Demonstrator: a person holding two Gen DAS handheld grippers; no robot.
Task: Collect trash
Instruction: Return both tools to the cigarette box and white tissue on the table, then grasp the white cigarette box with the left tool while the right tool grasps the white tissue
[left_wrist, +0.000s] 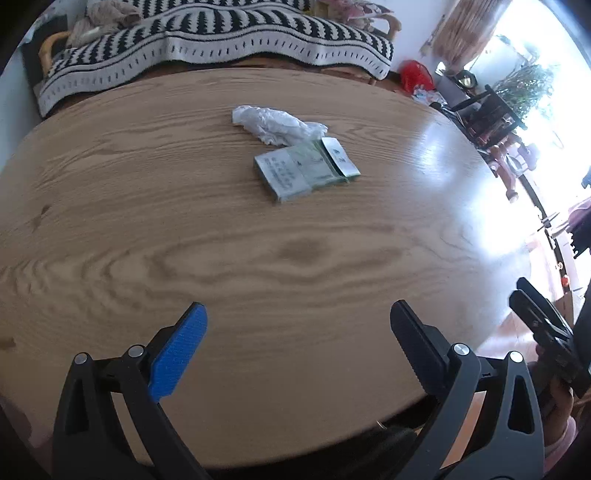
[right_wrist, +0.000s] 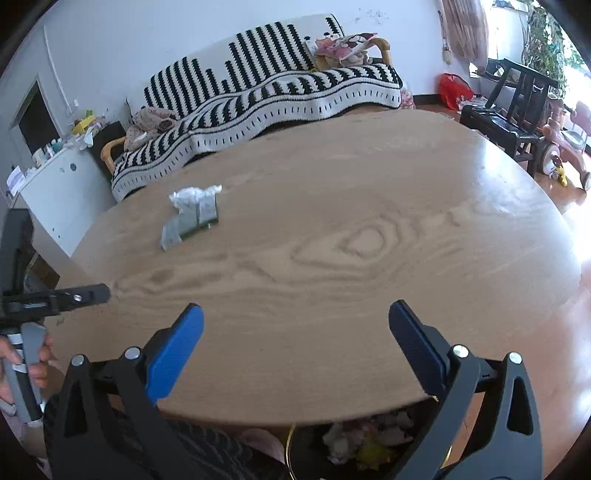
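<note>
While both sets of my fingers stand wide apart and hold nothing, my left gripper (left_wrist: 298, 321) and right gripper (right_wrist: 295, 321) hover over the near edge of the bench (left_wrist: 110, 184). Farther across lies a crumpled white tissue (left_wrist: 277, 123), touching a flat green-and-white packet (left_wrist: 304, 170). Below the near edge, a trash bin (right_wrist: 365, 439) holds scraps.

Left gripper (left_wrist: 298, 325) and right gripper (right_wrist: 295, 325) level, jaws wide apart, holding nothing
</note>
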